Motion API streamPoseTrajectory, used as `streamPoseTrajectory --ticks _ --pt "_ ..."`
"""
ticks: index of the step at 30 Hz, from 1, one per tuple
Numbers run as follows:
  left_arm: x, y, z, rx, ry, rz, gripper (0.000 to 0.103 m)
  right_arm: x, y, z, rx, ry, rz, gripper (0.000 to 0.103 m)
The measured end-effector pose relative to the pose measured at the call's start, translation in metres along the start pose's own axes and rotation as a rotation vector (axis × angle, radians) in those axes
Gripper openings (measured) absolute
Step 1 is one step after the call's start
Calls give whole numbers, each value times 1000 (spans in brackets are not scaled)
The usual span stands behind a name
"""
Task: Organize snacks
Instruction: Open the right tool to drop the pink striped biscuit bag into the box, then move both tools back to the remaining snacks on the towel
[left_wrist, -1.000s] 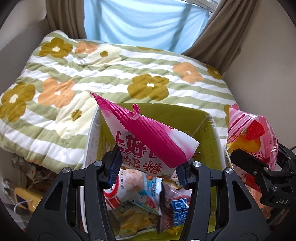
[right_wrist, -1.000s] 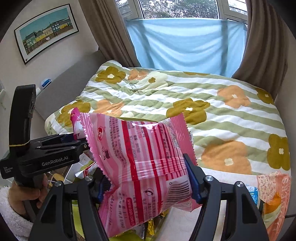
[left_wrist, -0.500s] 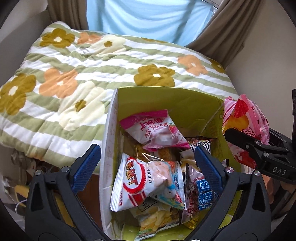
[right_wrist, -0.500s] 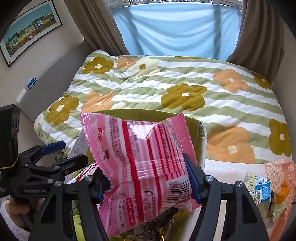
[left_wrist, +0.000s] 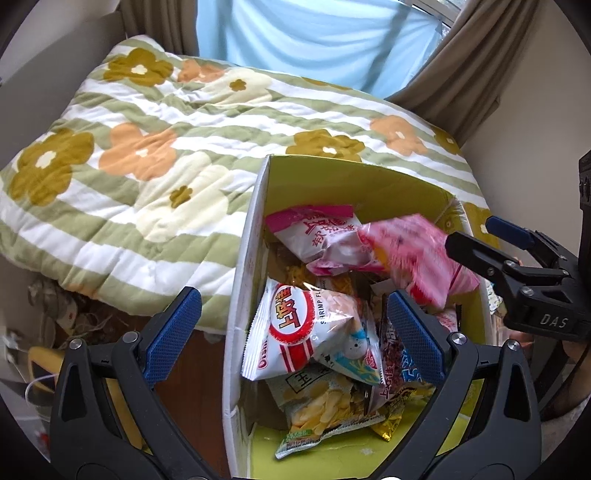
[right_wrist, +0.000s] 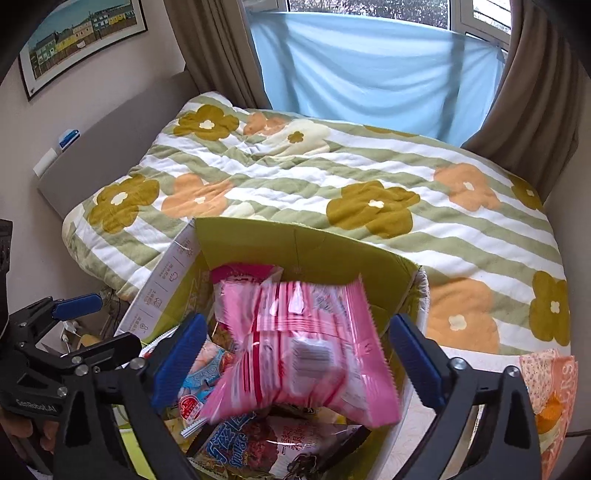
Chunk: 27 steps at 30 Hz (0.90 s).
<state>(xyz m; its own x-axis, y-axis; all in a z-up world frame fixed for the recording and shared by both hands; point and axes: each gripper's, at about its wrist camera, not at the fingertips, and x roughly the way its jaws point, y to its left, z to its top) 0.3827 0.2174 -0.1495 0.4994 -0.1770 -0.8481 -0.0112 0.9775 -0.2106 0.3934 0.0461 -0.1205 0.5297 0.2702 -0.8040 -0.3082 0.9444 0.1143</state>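
Note:
A yellow-green cardboard box (left_wrist: 354, 184) (right_wrist: 295, 243) holds several snack bags. A pink striped bag (right_wrist: 303, 343), blurred with motion, is loose between the open fingers of my right gripper (right_wrist: 299, 358) and over the box; it also shows in the left wrist view (left_wrist: 417, 254). My left gripper (left_wrist: 291, 332) is open and empty above the box. Below it lie a red and white shrimp chip bag (left_wrist: 306, 336) and a pink and white candy bag (left_wrist: 317, 236). The right gripper (left_wrist: 495, 236) shows at the right edge of the left wrist view.
A bed with a green-striped flower quilt (left_wrist: 166, 147) (right_wrist: 369, 177) lies behind the box. Curtains and a blue sheet (right_wrist: 369, 66) hang at the window. More snack bags (right_wrist: 550, 384) lie right of the box. Cluttered floor (left_wrist: 55, 314) is left of the box.
My left gripper opened and dropped the pink and white candy bag into the box. My right gripper has just opened and the pink striped bag is falling from it into the box.

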Motion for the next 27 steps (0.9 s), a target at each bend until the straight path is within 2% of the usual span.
streamPoseTrajectory --ticks 4,9,12,16,23,27 --pt "-10 4 -9 -11 -4 -1 100 -14 2 -7 7 -38 25 101" --pt "-27 -1 -19 -30 -23 -15 100 -30 11 -17 -10 -26 34 101" --pt "-38 -9 -24 -23 -37 -22 100 -41 16 -20 -14 -10 57 101" --pt "-52 -20 -28 2 -64 -35 100 -62 17 -28 -8 -49 49 101" --pt "-64 -52 -31 51 -100 -144 100 -102 3 -45 60 -94 -14 101" --pt "-61 -81 -30 59 -103 -191 100 -127 -24 -63 104 -78 -79 101"
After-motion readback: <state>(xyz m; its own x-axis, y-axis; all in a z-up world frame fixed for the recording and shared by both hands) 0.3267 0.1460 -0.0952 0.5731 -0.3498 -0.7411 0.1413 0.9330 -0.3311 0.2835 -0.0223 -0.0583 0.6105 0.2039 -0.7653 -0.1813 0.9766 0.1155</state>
